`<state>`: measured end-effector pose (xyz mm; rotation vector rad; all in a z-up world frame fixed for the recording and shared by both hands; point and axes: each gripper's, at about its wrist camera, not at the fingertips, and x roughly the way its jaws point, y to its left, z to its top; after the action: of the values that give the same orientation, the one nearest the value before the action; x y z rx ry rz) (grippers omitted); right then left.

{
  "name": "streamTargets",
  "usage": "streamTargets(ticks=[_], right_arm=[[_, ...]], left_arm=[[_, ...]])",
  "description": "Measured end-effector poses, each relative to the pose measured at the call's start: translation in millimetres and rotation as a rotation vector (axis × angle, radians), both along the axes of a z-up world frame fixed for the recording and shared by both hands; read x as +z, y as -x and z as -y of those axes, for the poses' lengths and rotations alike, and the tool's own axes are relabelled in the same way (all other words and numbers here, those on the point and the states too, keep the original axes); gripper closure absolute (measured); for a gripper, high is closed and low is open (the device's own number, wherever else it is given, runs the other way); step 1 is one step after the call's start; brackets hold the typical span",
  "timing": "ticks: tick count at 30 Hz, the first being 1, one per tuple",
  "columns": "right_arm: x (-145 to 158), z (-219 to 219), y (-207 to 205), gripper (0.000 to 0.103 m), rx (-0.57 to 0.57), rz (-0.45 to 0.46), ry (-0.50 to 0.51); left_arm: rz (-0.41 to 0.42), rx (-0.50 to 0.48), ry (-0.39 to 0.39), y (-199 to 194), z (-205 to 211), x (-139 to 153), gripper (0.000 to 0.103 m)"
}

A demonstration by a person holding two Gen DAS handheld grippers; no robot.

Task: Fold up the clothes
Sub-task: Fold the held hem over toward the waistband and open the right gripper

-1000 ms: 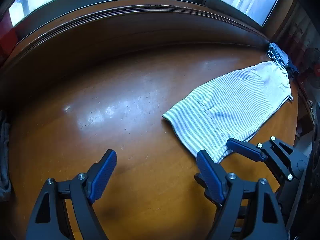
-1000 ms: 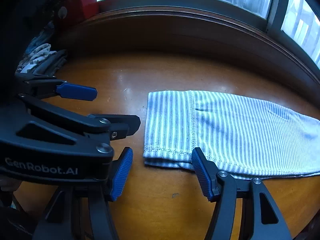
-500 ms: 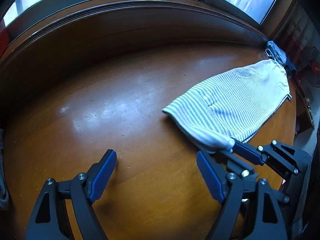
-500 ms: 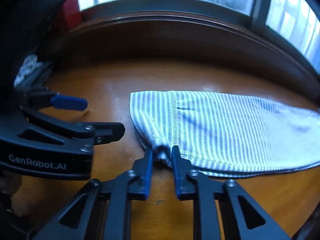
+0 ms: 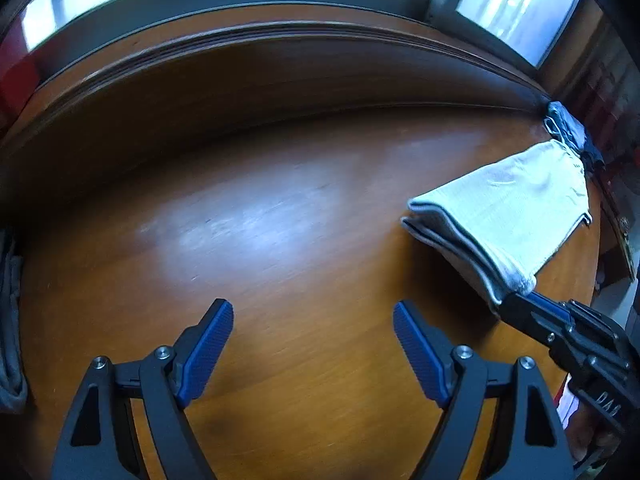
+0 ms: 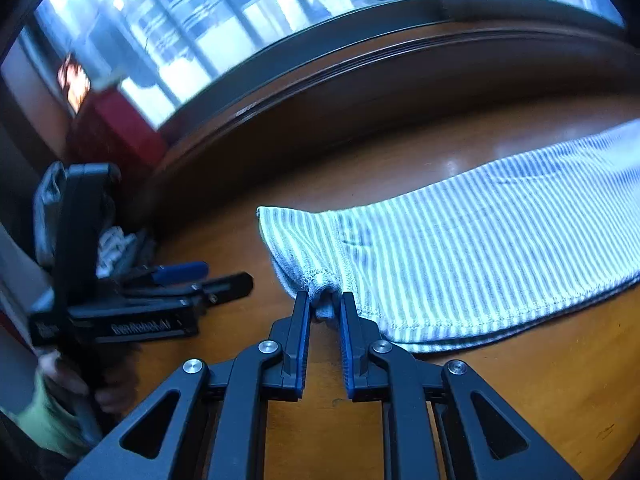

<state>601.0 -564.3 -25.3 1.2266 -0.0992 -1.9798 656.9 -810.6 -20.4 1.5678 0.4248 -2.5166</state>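
The striped garment (image 6: 480, 248) lies on the wooden table (image 5: 280, 240), stretching from the right gripper (image 6: 325, 312) out toward 2 o'clock in the right wrist view. That gripper is clamped on a bunched corner of the fabric's near hem, the corner lifted slightly off the wood (the cloth puckers between the blue pads). In the left wrist view the same garment (image 5: 512, 212) sits at 2 o'clock, well apart from the left gripper (image 5: 312, 332), whose fingers are spread wide with nothing between them, hovering over bare tabletop. The right gripper (image 5: 516, 304) enters there at 4 o'clock, gripping the cloth's nearest corner. A small dark bundle of fabric (image 5: 568, 128) rests just beyond the garment's far end, by the raised table rim. At 9 o'clock grey cloth (image 5: 10, 320) hangs at the table's edge. Windows (image 6: 240, 20) curve behind.
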Motion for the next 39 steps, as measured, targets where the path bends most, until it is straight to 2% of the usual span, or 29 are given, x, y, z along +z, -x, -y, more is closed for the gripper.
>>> streamTargets(ticks=[5, 9, 14, 17, 21, 26, 28, 34, 39], right_arm=[[5.0, -23.3, 13.3, 0.088, -0.072, 0.044, 0.067], [-7.6, -45.9, 30.1, 0.088, -0.146, 0.134, 0.122], [-20.0, -43.2, 45.5, 0.088, -0.188, 0.155, 0.095], [-20.5, -38.8, 46.1, 0.084, -0.206, 0.127, 0.042], [-14.1, -35.9, 39.9, 0.083, -0.217, 0.029, -0.060], [-4.7, -20.6, 26.9, 0.079, -0.185, -0.095, -0.148], [-9.9, -19.6, 23.6, 0.076, -0.160, -0.104, -0.176], [-27.3, -14.2, 10.8, 0.077, -0.098, -0.113, -0.282], [-23.7, -31.5, -12.2, 0.077, -0.075, -0.079, -0.325]], left_arm=[[-0.058, -0.056, 0.025, 17.5, -21.4, 15.3, 0.022], [-0.090, -0.092, 0.029, 37.7, -33.7, 18.4, 0.022], [-0.100, -0.145, 0.046, 61.4, -55.0, 17.6, 0.021], [-0.074, -0.173, 0.070, 76.0, -64.6, 6.7, 0.021], [-0.024, -0.217, 0.097, 92.1, -72.9, -16.4, 0.021], [-0.020, -0.255, 0.073, 94.6, -75.9, -23.3, 0.021], [-0.017, -0.262, 0.053, 94.8, -71.5, -24.9, 0.020], [-0.012, -0.301, 0.062, 88.6, -68.5, -22.5, 0.020], [0.012, -0.401, 0.053, 69.1, -83.9, -20.8, 0.020]])
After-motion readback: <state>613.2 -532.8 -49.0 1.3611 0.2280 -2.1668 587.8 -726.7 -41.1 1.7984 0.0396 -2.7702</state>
